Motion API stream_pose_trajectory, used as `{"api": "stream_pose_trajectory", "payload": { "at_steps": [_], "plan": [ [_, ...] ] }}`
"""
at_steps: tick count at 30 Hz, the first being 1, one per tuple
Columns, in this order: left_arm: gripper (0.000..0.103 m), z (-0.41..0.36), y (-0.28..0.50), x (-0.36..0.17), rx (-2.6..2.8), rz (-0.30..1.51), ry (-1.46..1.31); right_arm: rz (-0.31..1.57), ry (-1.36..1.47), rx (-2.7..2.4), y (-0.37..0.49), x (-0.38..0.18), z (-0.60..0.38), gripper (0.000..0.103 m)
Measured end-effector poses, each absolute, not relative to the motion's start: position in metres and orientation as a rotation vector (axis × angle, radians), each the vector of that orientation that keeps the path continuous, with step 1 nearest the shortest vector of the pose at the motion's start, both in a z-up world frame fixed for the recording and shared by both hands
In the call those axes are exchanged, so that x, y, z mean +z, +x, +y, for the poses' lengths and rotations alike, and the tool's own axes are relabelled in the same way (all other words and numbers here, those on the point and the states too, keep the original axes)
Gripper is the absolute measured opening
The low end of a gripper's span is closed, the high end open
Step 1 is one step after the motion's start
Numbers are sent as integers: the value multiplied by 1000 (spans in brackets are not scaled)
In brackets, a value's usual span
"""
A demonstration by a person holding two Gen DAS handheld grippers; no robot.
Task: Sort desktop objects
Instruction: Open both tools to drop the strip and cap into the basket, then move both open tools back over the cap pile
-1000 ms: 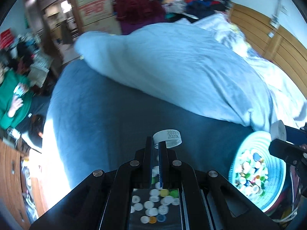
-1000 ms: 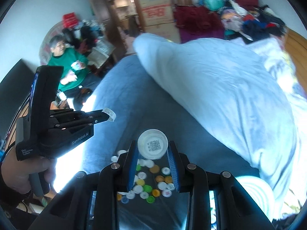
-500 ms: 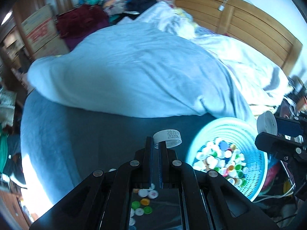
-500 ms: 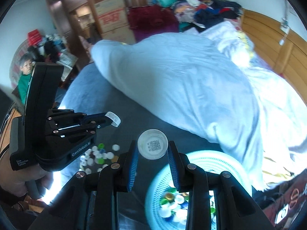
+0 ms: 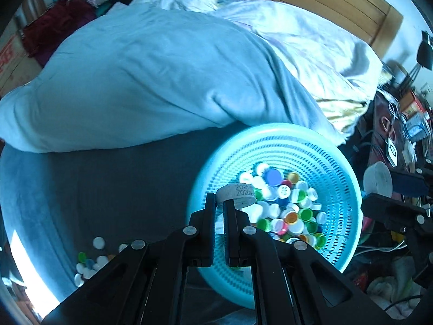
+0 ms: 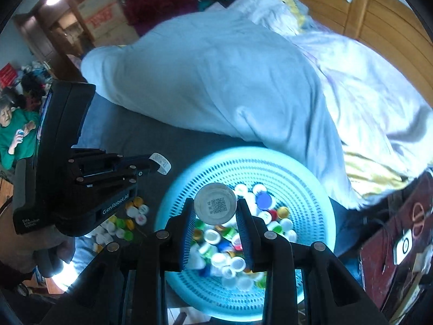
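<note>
Both tools are matte black plastic: the left gripper (image 5: 219,203) has two narrow flat fingers (image 5: 209,216) on angular linkage arms studded with round silver rivets, and the right gripper (image 6: 215,211) has the same linkage but with blue ribbed pads (image 6: 189,230) lining its fingers. Seen from the right wrist camera, the left gripper's body is a boxy housing with a tall slab on top and white lettering reading "GenRobot.AI", with a smaller white label near the rear. The hand (image 6: 51,249) gripping its handle shows a dark sleeve cuff at the wrist.

Bed (image 5: 113,189), dark sheet: pale blue duvet (image 5: 151,75) across its far side. Perforated basket (image 5: 335,162) overhangs the near edge (caps inside); loose bottle caps (image 6: 127,222) lie beside it.
</note>
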State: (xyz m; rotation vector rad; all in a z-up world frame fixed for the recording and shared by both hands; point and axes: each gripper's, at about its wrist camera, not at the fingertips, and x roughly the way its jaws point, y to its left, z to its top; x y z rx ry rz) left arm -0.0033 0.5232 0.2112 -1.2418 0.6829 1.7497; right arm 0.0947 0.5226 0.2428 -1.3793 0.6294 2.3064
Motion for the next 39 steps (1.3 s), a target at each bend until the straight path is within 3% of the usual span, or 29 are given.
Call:
{"api": "stream_pose_trajectory", "payload": {
  "at_steps": [2, 3, 4, 5, 6, 7, 15, 22, 24, 29, 32, 34, 36, 39],
  "plan": [
    [4, 531, 3, 206, 1720, 691, -1238, 637, -1374, 2297, 99, 239, 529, 34],
    [5, 535, 7, 202, 1706, 690, -1237, 644, -1376, 2288, 103, 233, 533, 40],
    [15, 537, 10, 199, 1703, 691, -1236, 653, -1374, 2281, 106, 229, 537, 49],
    [32, 538, 12, 197, 1706, 689, -1233, 656, -1370, 2279, 103, 226, 542, 71],
    [42, 537, 13, 195, 1713, 675, -1228, 647, -1351, 2278, 106, 224, 544, 81],
    [54, 535, 13, 193, 1723, 660, -1223, 638, -1348, 2277, 107, 221, 546, 82],
    [55, 468, -17, 165, 1850, 533, -1307, 551, -1316, 2360, 80, 211, 543, 83],
    [57, 235, -93, 148, 2414, 213, -1410, 400, -1428, 2712, 4, 171, 427, 89],
    [66, 169, -101, 130, 2544, 165, -1483, 367, -1531, 2820, -12, 137, 376, 91],
    [66, 33, -102, 61, 2792, 41, -1672, 272, -1670, 2910, -22, 39, 303, 91],
    [66, -7, -89, 23, 2870, -61, -1714, 23, -1484, 2992, -18, 15, 279, 92],
    [67, -23, -82, 0, 2914, -85, -1716, -7, -1470, 3025, -22, 1, 270, 92],
    [75, -33, -76, -11, 2949, -177, -1667, -103, -1412, 3051, -20, -10, 259, 92],
    [82, -31, -73, -11, 3014, -134, -1586, -83, -1341, 3043, -17, -20, 263, 94]
  ]
}}
